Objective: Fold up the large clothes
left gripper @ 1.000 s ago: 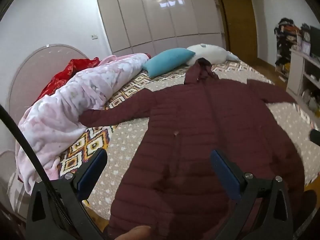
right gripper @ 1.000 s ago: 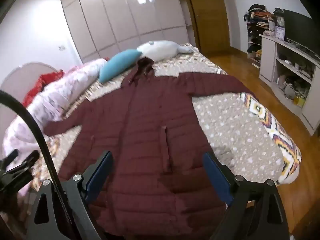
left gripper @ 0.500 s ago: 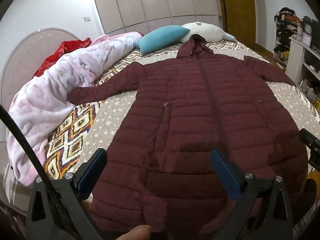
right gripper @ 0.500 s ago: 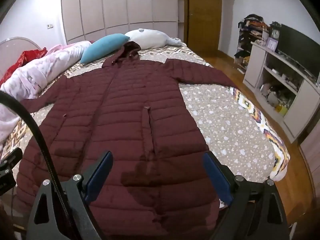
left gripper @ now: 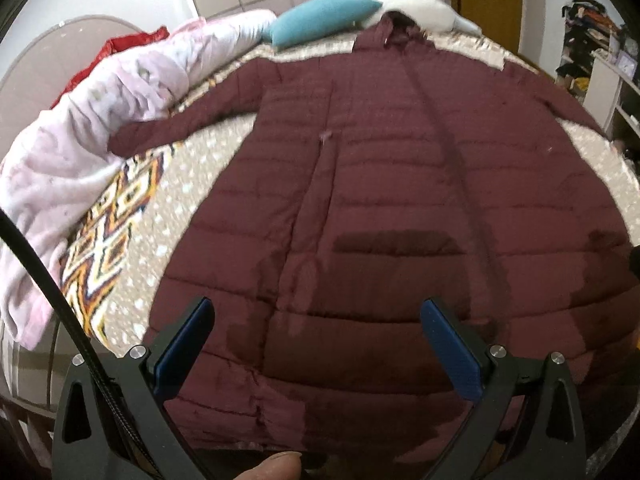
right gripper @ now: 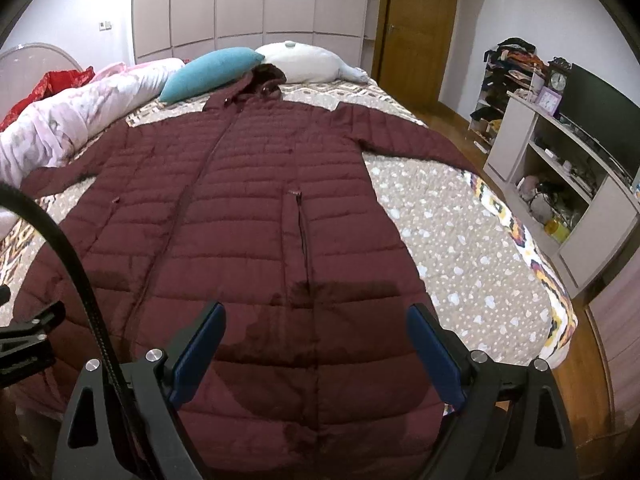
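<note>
A long maroon quilted coat [left gripper: 400,184] [right gripper: 248,208] lies flat and face up on the bed, hood toward the pillows, both sleeves spread out sideways. My left gripper [left gripper: 316,336] hangs open just above the coat's hem on its left half, nothing between its blue pads. My right gripper [right gripper: 316,340] is open too, over the hem on the right half near the pocket zip. The left gripper's black frame [right gripper: 24,340] shows at the left edge of the right wrist view. A fingertip [left gripper: 272,468] shows at the bottom of the left wrist view.
The bed [right gripper: 460,220] has a dotted beige cover with a patterned border. A rolled pink quilt [left gripper: 80,144] lies along the left side, beside a red cloth [left gripper: 120,44]. A teal pillow [right gripper: 212,72] and a white pillow [right gripper: 308,62] sit at the head. A shelf unit [right gripper: 560,184] with a TV stands right.
Both grippers have moved down and in toward the coat's hem, so the coat fills more of each view. Both stay open and the coat has not moved.
</note>
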`<act>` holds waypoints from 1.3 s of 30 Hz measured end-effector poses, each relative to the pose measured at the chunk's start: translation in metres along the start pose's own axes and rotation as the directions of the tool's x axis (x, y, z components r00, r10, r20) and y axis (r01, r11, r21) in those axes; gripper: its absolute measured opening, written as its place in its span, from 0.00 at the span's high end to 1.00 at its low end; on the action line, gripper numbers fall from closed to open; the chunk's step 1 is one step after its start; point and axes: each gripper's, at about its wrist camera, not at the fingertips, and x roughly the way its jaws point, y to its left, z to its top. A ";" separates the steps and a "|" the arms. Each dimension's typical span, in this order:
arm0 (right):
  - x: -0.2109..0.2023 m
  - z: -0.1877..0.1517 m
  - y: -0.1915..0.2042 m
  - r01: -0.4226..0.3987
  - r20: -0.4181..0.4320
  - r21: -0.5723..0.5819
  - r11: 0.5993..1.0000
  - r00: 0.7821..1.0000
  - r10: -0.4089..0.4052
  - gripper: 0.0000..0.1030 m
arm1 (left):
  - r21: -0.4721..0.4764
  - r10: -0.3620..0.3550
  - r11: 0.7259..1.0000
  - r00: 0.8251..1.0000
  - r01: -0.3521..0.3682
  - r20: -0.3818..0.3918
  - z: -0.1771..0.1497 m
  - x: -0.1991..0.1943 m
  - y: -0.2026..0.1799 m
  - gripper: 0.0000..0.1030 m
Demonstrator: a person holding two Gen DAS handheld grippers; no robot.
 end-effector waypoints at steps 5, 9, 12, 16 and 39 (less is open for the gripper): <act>0.010 -0.004 0.004 0.005 -0.025 -0.015 1.000 1.000 -0.005 0.09 | -0.013 0.004 1.000 0.999 -0.005 -0.051 -0.006 0.025 0.002 0.01; 0.015 -0.006 0.008 0.005 -0.039 -0.027 1.000 0.999 -0.006 0.09 | -0.035 -0.021 0.999 0.998 0.019 -0.062 -0.009 0.036 0.006 0.01; 0.018 -0.008 0.009 0.004 -0.046 -0.033 0.999 0.999 -0.005 0.09 | -0.046 -0.035 0.998 0.997 0.032 -0.069 -0.010 0.041 0.007 0.01; 0.019 -0.010 0.012 0.003 -0.050 -0.038 0.999 0.999 -0.005 0.09 | -0.046 -0.027 0.999 0.997 0.024 -0.066 -0.012 0.043 0.004 0.00; 0.008 -0.010 0.008 -0.023 -0.025 0.001 1.000 0.999 0.023 0.09 | -0.068 -0.023 0.998 0.996 0.017 -0.083 -0.013 0.052 0.004 0.00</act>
